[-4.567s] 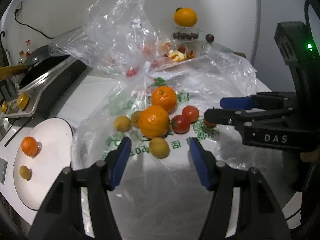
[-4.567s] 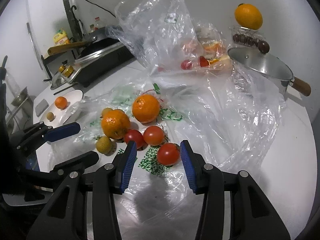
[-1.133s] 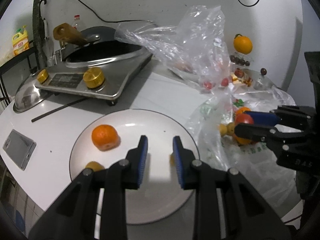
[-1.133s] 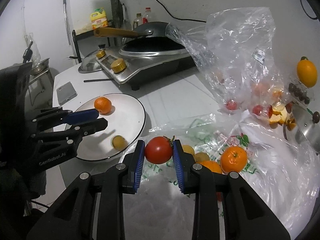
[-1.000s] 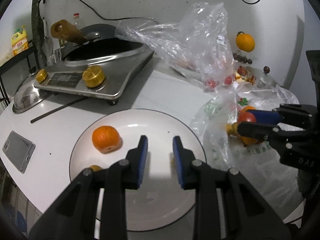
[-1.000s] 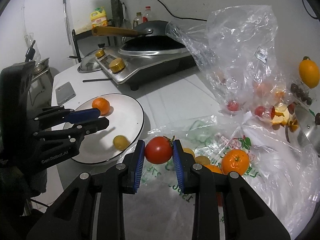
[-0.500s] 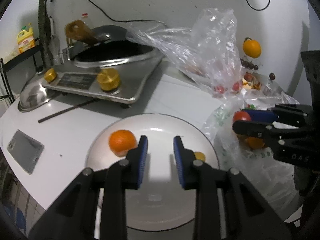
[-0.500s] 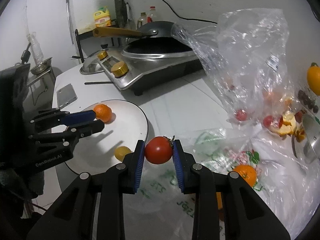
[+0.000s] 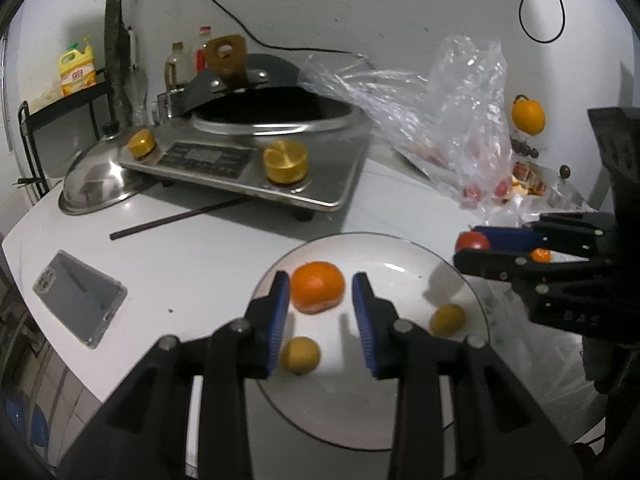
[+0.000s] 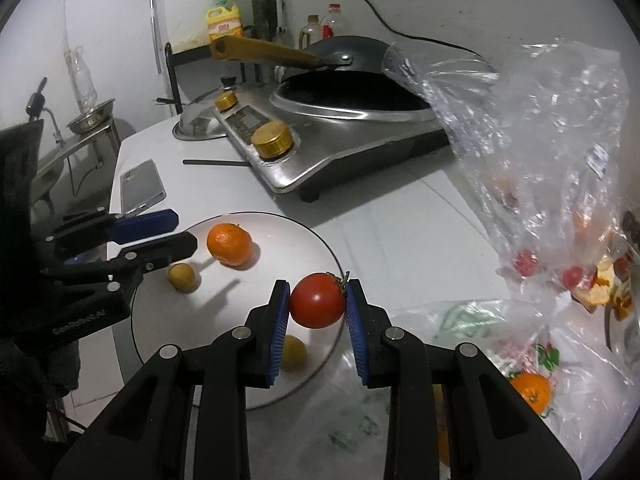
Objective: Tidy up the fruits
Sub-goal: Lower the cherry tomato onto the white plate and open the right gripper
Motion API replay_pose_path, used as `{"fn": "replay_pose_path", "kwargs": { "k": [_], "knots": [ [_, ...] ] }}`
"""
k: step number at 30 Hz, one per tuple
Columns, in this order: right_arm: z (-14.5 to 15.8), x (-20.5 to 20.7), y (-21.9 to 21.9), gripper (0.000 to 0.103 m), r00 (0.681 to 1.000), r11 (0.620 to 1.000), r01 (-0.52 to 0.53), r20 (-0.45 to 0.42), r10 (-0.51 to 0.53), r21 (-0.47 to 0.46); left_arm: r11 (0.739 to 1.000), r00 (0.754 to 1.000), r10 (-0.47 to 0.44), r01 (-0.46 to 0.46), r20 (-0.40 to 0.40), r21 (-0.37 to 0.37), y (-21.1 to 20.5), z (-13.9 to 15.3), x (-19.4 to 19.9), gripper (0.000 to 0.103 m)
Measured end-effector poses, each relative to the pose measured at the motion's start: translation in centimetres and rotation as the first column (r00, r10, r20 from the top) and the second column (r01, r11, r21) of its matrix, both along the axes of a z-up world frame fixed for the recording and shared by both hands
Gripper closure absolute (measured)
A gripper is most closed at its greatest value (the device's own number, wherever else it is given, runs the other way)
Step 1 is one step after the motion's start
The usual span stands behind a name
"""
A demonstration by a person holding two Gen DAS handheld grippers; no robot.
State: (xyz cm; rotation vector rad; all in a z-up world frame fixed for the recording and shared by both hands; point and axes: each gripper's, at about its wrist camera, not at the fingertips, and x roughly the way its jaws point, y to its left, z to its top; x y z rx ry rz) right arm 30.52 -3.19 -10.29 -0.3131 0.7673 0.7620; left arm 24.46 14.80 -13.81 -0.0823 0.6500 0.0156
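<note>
Red and taut-skinned, the tomato [image 10: 317, 300] is the thing in hand: the right gripper [image 10: 318, 312] has its blue pads pressed on the fruit's two sides, holding it in the air above the near right rim of the white plate [image 10: 304, 236]. A tomato like this is probably light but soft and smooth, so a hard squeeze could bruise or split it; the hold across its widest part, stem end turned sideways toward one pad, looks like the right one.

Going left to right in the right wrist view: the left gripper [image 10: 184, 232] reaches in over the plate's left edge, its jaws opening with nothing between them. Just beyond its tips sit a small yellow-green fruit [image 10: 183, 277] and a mandarin [image 10: 229, 244], both on the plate. A second small yellow fruit [image 10: 293, 353] lies under the right gripper's left finger, partly hidden, and it may crowd the spot where the tomato would come down. Behind the plate stand a phone [image 10: 142, 189], a dark chopstick-like rod [image 10: 216, 163] and an induction cooker [image 10: 344, 152] with a wok. Crumpled clear plastic bags [image 10: 552, 128] fill the right side, holding more fruit; what kind is hard to tell through the film. Another mandarin [image 10: 529, 392] rests on the printed bag at lower right.
</note>
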Motion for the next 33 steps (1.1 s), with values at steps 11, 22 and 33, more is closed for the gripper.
{"fn": "replay_pose_path", "kwargs": {
  "k": [11, 22, 33],
  "knots": [
    [-1.5, 1.1, 3.9, 0.072, 0.999, 0.999, -0.034, -0.023, 0.033, -0.024, 0.998, 0.998, 0.055, -0.055, 0.014, -0.022, 3.1, -0.3, -1.0, 0.051],
    [-3.4, 2.2, 6.4, 0.072, 0.997, 0.997, -0.055, -0.054, 0.051, -0.061, 0.996, 0.997, 0.077, -0.076, 0.01, -0.05, 5.0, -1.4, -1.1, 0.051],
    [-4.4, 2.6, 7.9, 0.072, 0.997, 0.994, -0.051, -0.062, 0.045, -0.1, 0.994, 0.996, 0.083, -0.083, 0.006, -0.068, 5.7, -2.0, -1.4, 0.051]
  ]
}}
